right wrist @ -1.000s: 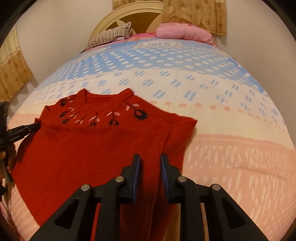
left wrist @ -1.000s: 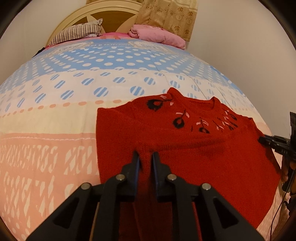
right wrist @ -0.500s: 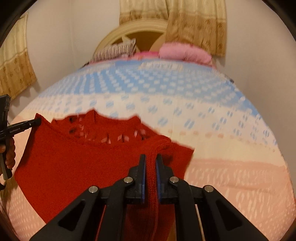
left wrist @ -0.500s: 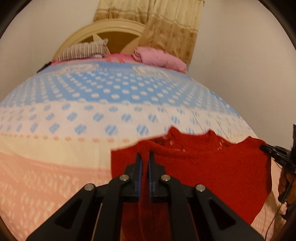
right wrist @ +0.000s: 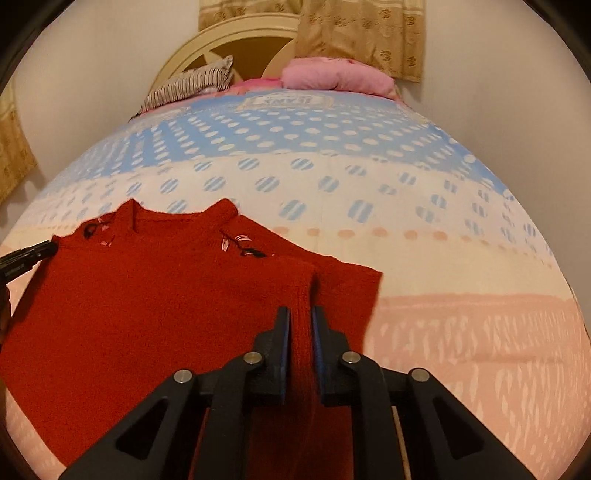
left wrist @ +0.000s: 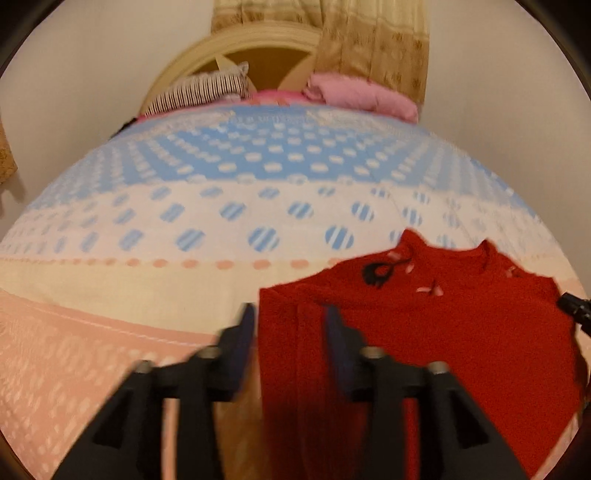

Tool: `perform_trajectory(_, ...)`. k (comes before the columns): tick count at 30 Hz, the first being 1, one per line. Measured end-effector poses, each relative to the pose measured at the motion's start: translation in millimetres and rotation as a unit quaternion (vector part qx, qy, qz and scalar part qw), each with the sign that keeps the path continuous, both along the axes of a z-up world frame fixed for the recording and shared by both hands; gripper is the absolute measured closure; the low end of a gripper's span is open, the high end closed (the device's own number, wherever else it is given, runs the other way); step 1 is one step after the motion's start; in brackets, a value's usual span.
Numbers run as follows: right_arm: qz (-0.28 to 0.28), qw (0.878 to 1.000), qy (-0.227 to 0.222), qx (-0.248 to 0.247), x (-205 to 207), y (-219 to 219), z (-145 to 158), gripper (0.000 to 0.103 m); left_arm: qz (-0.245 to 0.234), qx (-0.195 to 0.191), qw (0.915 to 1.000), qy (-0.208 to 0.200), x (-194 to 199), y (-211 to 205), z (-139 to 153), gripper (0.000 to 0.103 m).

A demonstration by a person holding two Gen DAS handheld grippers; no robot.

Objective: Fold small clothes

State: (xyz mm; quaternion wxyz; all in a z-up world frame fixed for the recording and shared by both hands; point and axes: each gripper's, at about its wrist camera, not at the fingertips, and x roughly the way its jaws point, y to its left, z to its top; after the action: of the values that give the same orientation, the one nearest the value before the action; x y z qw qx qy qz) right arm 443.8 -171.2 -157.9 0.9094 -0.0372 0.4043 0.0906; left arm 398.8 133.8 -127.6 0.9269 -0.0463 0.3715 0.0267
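Observation:
A red knit sweater with black and pink embroidery near the collar lies folded on the bed, lower right in the left wrist view and lower left in the right wrist view. My left gripper is opening. The sweater's left edge lies between its wide jaws, and the left pad is clear of the cloth. My right gripper is also opening, but a raised ridge of the sweater's right edge still fills its narrow gap. Each view catches the other gripper's black tip at the sweater's far edge.
The bed cover has pink, cream and blue dotted bands all around the sweater. A striped pillow and a pink pillow lie at the far end under a cream headboard. Walls and a yellow curtain stand behind.
The sweater's lower part was lifted and laid over toward the collar, and it now rests folded. The left jaws have sprung wide apart. The right jaws have eased slightly from a tight pinch.

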Motion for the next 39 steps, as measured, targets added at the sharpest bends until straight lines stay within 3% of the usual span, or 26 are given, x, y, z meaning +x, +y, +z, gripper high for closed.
perform_trajectory(1,-0.003,1.0,-0.011,-0.016,-8.4,1.0,6.8,0.077,0.0,-0.005,0.9999,-0.014,-11.3,2.1,7.2,0.038)
perform_trajectory(3,0.004,0.999,-0.036,-0.023,-25.2,5.1,19.7,0.073,-0.007,-0.008,0.9994,-0.032,-32.1,4.0,15.8,0.027)
perform_trajectory(5,0.022,0.998,-0.053,-0.016,-38.4,12.1,29.5,0.068,-0.016,0.001,0.9992,-0.036,-50.2,2.3,16.8,0.027)
perform_trajectory(8,0.088,0.994,-0.064,0.022,-63.4,33.8,36.7,0.046,-0.037,0.011,0.9989,-0.028,-73.4,-10.7,9.4,0.025)
perform_trajectory(10,0.143,0.989,-0.041,0.025,-71.8,55.5,28.1,0.045,-0.052,0.035,0.9979,-0.017,-79.9,-25.9,1.1,0.023)
perform_trajectory(11,0.145,0.989,-0.035,0.016,-71.3,60.0,24.0,0.045,-0.057,0.049,0.9971,-0.012,-81.9,-30.8,-4.0,0.023)
perform_trajectory(14,0.11,0.994,-0.008,-0.006,-59.4,59.1,3.4,0.045,-0.049,0.067,0.9965,0.012,-84.9,-34.5,-18.5,0.021)
perform_trajectory(16,0.074,0.997,0.034,-0.003,-44.8,43.0,-20.1,0.045,-0.036,0.054,0.9976,0.024,-79.4,-25.8,-21.2,0.013)
perform_trajectory(18,0.074,0.997,0.021,0.019,-46.2,36.2,-20.0,0.045,-0.014,0.049,0.9982,0.032,-74.2,-18.8,-22.9,0.005)
perform_trajectory(20,0.071,0.997,0.016,0.004,-48.9,40.7,-18.2,0.045,-0.005,0.045,0.9981,0.041,-70.6,-16.4,-28.4,0.0)
perform_trajectory(23,0.057,0.998,0.006,-0.014,-56.7,51.0,-15.3,0.045,0.006,0.025,0.9985,0.049,-68.8,-10.7,-32.8,0.0)
perform_trajectory(27,0.058,0.998,-0.001,-0.027,-60.9,59.1,-20.9,0.045,0.013,0.029,0.9981,0.053,-68.2,-12.7,-35.9,0.0)
perform_trajectory(32,0.036,0.999,0.026,0.019,-39.8,42.2,-19.5,0.042,0.018,-0.002,0.9976,0.066,-57.7,-2.6,-40.6,0.0)
perform_trajectory(36,0.031,1.0,0.006,-0.001,-61.4,55.5,-10.6,0.042,0.017,-0.008,0.9977,0.066,-58.3,-2.3,-41.6,0.0)
perform_trajectory(39,0.06,0.998,-0.018,-0.001,-85.9,76.1,-0.4,0.042,0.016,-0.009,0.9976,0.067,-58.7,-2.8,-42.2,0.0)
